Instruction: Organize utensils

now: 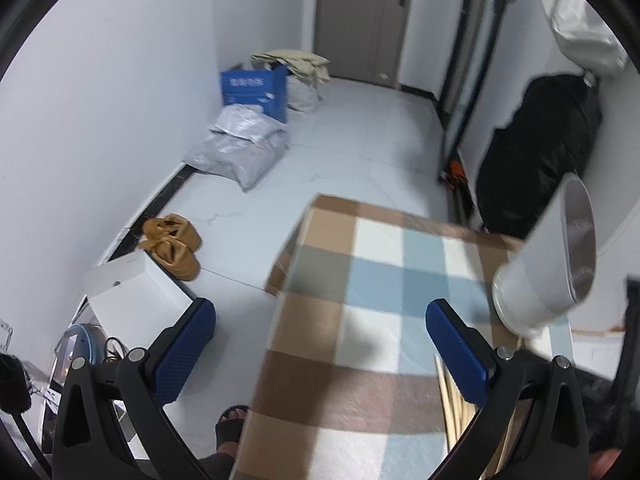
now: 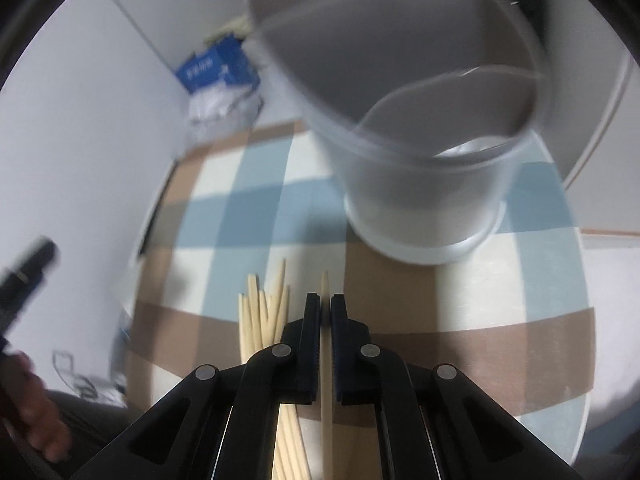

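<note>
Between my right gripper's [image 2: 325,308] nearly closed black jaws sits one pale wooden chopstick [image 2: 325,284], pinched; more slender chopsticks [image 2: 262,316] lie just left on the checked cloth [image 2: 440,300]. Smooth grey divided holder [image 2: 420,128] stands beyond. My left gripper [image 1: 320,344] hangs wide, empty.

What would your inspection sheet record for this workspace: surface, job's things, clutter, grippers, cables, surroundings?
Surface: round table under a checked blue, brown and cream cloth.
Job's things: pale wooden chopsticks lying in a bundle; tall white plastic utensil holder upright on the table.
Clutter: nothing seen on the table.
Grippers: right gripper, jaws shut on one single chopstick; left gripper open, empty.
Cables: tangled wires on the floor.
Surroundings: tan shoes, blue cardboard box, grey plastic bags, black bag, brown door.
</note>
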`<state>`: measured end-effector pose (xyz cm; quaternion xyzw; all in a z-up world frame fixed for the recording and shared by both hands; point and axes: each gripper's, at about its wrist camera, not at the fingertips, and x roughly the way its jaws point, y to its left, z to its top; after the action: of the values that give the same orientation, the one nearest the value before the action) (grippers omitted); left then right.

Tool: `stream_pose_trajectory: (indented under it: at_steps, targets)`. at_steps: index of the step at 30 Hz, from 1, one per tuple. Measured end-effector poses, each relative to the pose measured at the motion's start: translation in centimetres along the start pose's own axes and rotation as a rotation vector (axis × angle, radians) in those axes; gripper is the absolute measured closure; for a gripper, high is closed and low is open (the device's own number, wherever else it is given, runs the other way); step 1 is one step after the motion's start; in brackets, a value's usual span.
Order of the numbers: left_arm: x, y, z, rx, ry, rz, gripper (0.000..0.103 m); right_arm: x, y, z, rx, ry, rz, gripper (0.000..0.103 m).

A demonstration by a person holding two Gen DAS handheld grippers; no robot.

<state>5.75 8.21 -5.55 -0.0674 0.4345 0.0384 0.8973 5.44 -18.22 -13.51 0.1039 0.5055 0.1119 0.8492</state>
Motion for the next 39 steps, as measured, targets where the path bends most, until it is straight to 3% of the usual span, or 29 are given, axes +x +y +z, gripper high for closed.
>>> stream_pose_trajectory:
  at_steps: [5,11,15,27,39]
  targets:
    - [1.2,-2.4,-1.8,0.07,0.113,-0.087,0.001,-3.4,-2.0,-0.4,0.053,-0.11,0.075,0.099]
    - [2.4,-4.9,-3.5,0.151,0.219,-0.114,0.005,-5.7,-3.9,-0.2,0.132,-0.226,0.177,0.099]
    - [3.6,-5.9,-4.8,0.167,0.29,-0.085,0.012,-6.9,-5.3,-0.8,0.175,-0.259,0.22,0.099]
    - [6.5,-7.4,-6.2,0.167,0.405,0.017,0.013,-9.7,-6.0,-1.6,0.148,-0.334,0.264,0.099]
    - [6.6,-7.7,-6.4,0.144,0.428,0.032,0.025,-10.0,-6.5,-1.5,0.144,-0.338,0.29,0.099]
